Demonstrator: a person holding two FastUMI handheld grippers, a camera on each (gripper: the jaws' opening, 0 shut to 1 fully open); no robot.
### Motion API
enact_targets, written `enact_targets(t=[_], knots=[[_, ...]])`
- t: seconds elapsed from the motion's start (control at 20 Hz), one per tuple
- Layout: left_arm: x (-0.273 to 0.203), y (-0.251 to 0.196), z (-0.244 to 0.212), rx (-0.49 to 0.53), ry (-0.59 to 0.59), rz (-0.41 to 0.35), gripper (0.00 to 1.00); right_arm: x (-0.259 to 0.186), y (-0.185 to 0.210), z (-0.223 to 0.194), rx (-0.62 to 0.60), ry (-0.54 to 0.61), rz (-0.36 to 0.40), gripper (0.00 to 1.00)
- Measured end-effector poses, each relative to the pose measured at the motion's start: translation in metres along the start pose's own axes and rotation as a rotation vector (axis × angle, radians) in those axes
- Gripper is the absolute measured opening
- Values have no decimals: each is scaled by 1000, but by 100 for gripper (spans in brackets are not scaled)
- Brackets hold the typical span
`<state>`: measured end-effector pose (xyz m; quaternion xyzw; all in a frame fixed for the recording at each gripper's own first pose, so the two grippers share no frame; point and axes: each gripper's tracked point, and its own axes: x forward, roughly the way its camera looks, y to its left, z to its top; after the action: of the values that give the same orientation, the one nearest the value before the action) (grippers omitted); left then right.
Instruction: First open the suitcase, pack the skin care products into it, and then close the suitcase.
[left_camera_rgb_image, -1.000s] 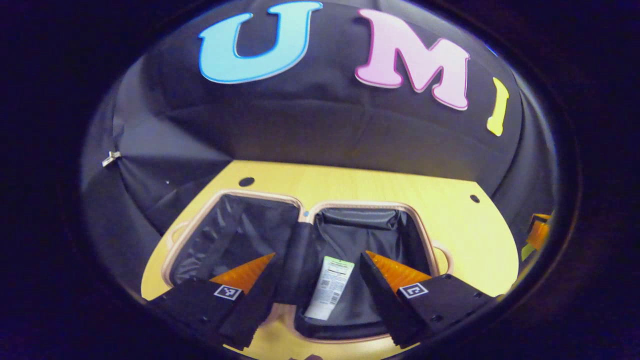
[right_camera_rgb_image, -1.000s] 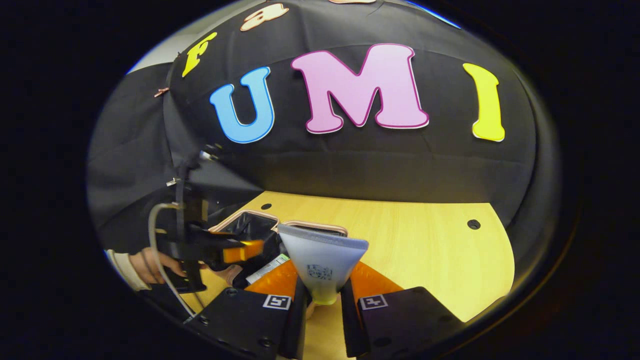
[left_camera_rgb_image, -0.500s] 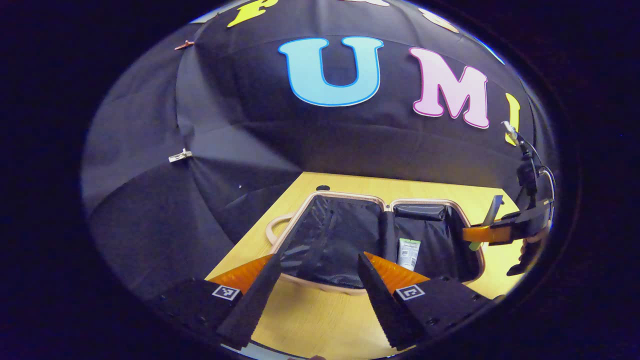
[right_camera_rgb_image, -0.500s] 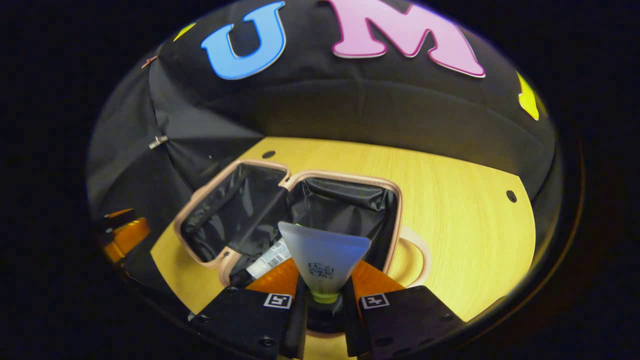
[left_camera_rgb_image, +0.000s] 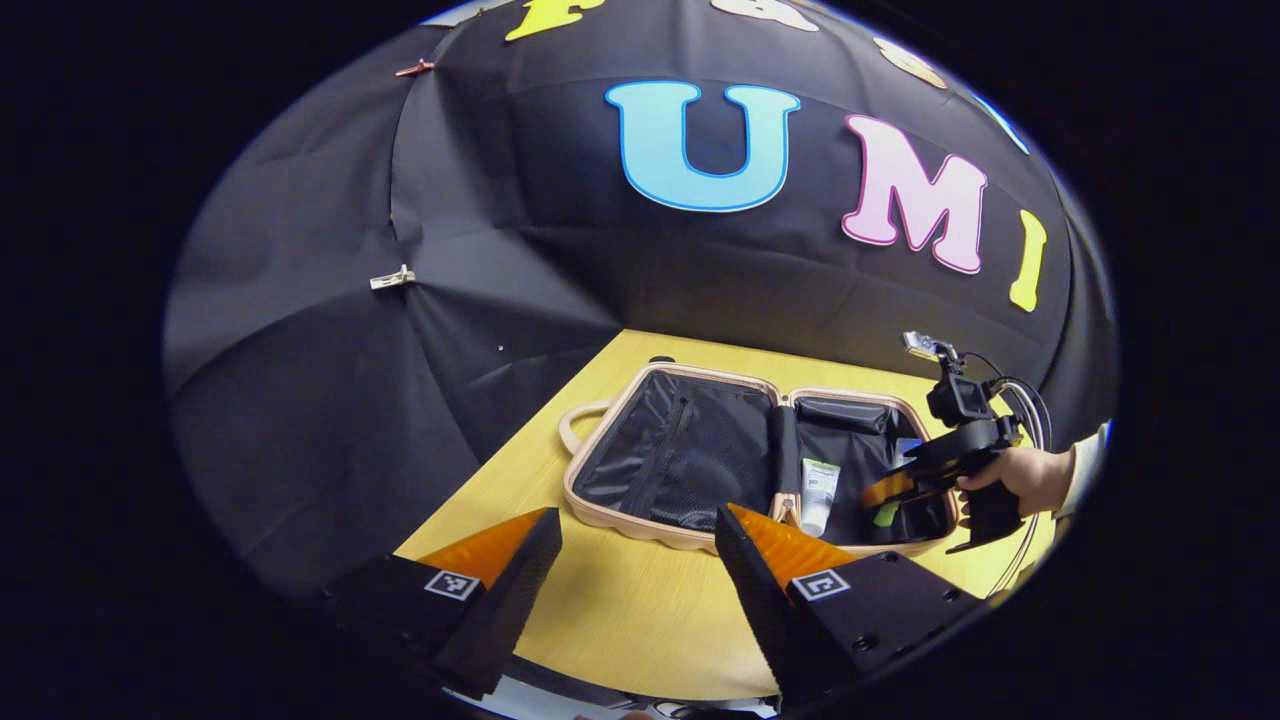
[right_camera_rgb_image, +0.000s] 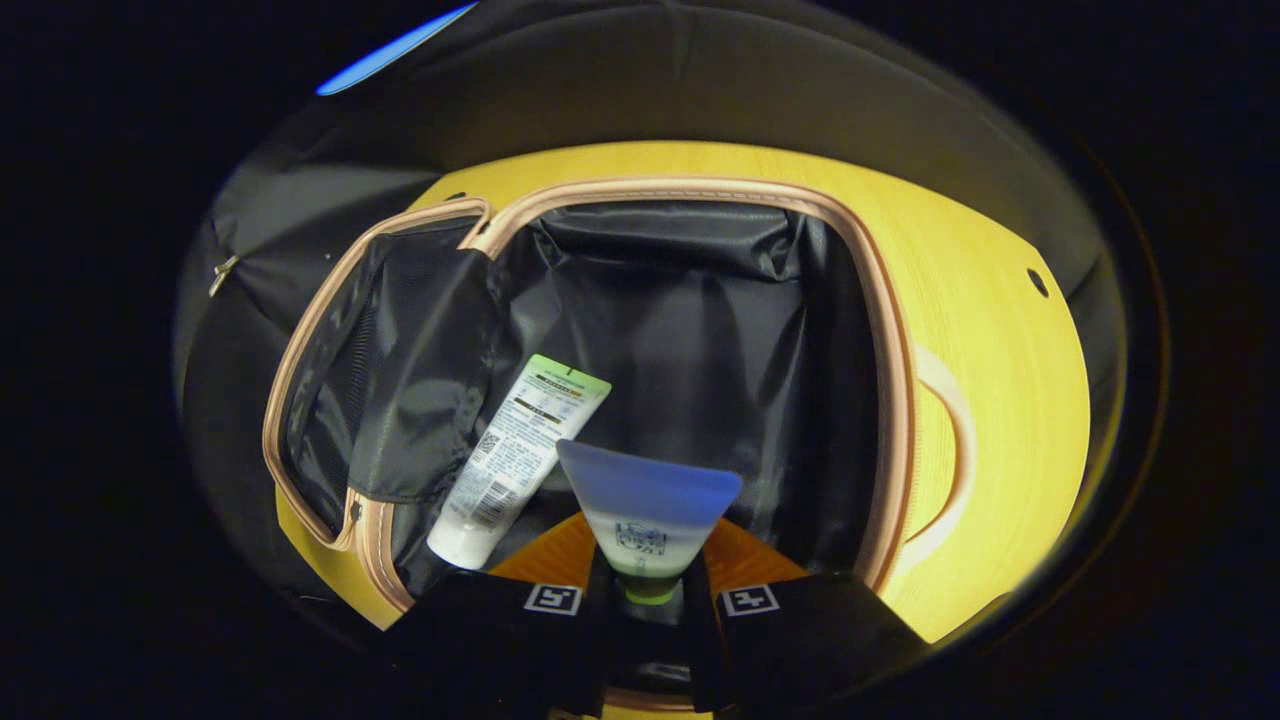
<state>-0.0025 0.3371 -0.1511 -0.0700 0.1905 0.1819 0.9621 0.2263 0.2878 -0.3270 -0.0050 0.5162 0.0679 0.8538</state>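
The beige suitcase (left_camera_rgb_image: 590, 505) lies open on the table, its black lining showing in both halves (right_camera_rgb_image: 890, 400). A white tube with a green end (right_camera_rgb_image: 520, 445) rests in the right half near the hinge (left_camera_rgb_image: 818, 492). My right gripper (right_camera_rgb_image: 645, 555) is shut on a second tube (right_camera_rgb_image: 648, 505), pale with a blue crimped end and a green cap, held low inside the right half. In the left gripper view that gripper (left_camera_rgb_image: 885, 492) and the hand (left_camera_rgb_image: 1020, 478) holding it reach down into the case. My left gripper (left_camera_rgb_image: 640, 560) hangs open over the table's near edge, nothing between its fingers.
The wooden table (left_camera_rgb_image: 620, 620) has bare surface in front of the suitcase and to its right (right_camera_rgb_image: 1010, 380). A beige carry handle (right_camera_rgb_image: 945, 450) sticks out on the right side and another on the left (left_camera_rgb_image: 572, 430). Black cloth walls close in behind.
My right gripper has dropped with the blue-ended tube from above the case down into its right half. My left gripper has drawn back and away from the suitcase, staying open.
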Motion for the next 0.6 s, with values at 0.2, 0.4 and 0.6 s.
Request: enact_targets(t=[0.2,0.4,0.6], knots=[[7,21,-2,-13,-3,36,97,-19,3,13,-28,-79,1,49],[30,49,15,-57,-35,58,98,-63,5,22,-46,-183,41,82],[80,79,40,-134,-56,9,97,-134,-8,22,-61,-341,75,98]])
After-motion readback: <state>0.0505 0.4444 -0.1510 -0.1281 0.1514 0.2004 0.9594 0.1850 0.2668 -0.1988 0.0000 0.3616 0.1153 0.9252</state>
